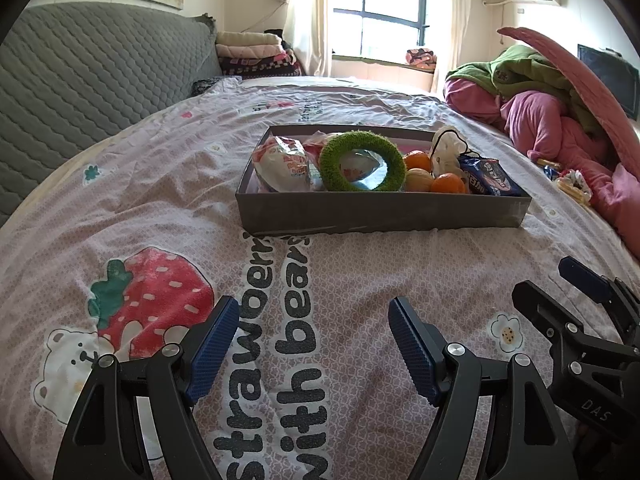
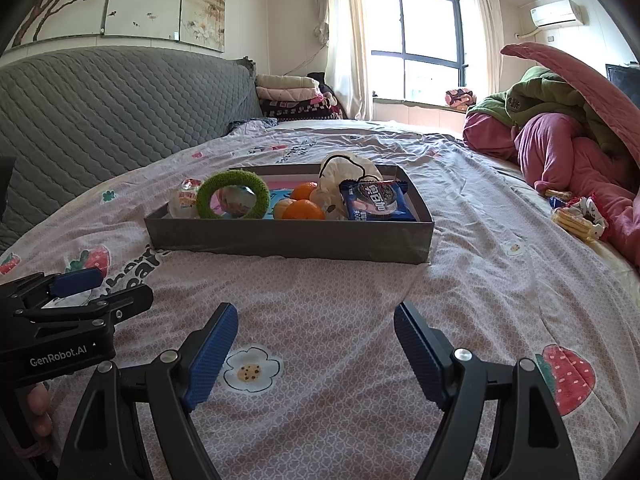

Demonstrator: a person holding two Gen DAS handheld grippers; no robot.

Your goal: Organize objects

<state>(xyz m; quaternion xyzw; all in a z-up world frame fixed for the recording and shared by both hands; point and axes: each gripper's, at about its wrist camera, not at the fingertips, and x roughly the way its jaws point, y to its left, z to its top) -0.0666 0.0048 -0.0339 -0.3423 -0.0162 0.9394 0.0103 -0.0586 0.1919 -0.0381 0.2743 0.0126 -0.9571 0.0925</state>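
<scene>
The left gripper (image 1: 312,314) hangs low over the pink printed bedspread (image 1: 168,208), its blue-padded fingers spread wide apart with nothing between them. Just to its right, the right gripper (image 2: 316,320) sits side by side with it, likewise spread wide and empty.

Ahead of both, well beyond the fingertips, a shallow grey box (image 2: 288,238) rests on the bedspread. Reading its contents from the left of the tongs to the right: a white wrapped snack bag (image 1: 282,166) lies at the left end; next to it a fuzzy green ring (image 2: 233,195) leans upright with a shiny wrapped item showing through its hole, too glary to make out. Right of the ring sit several oranges (image 2: 305,209), bunched together, and behind them a white drawstring pouch (image 2: 340,176). At the right end a blue biscuit packet (image 2: 376,201) leans against the pouch.

Far off to the right of the grippers, outside the box, a few small wrapped snacks (image 2: 576,216) lie on the bedspread beside a heap of pink and green bedding (image 2: 560,140).
</scene>
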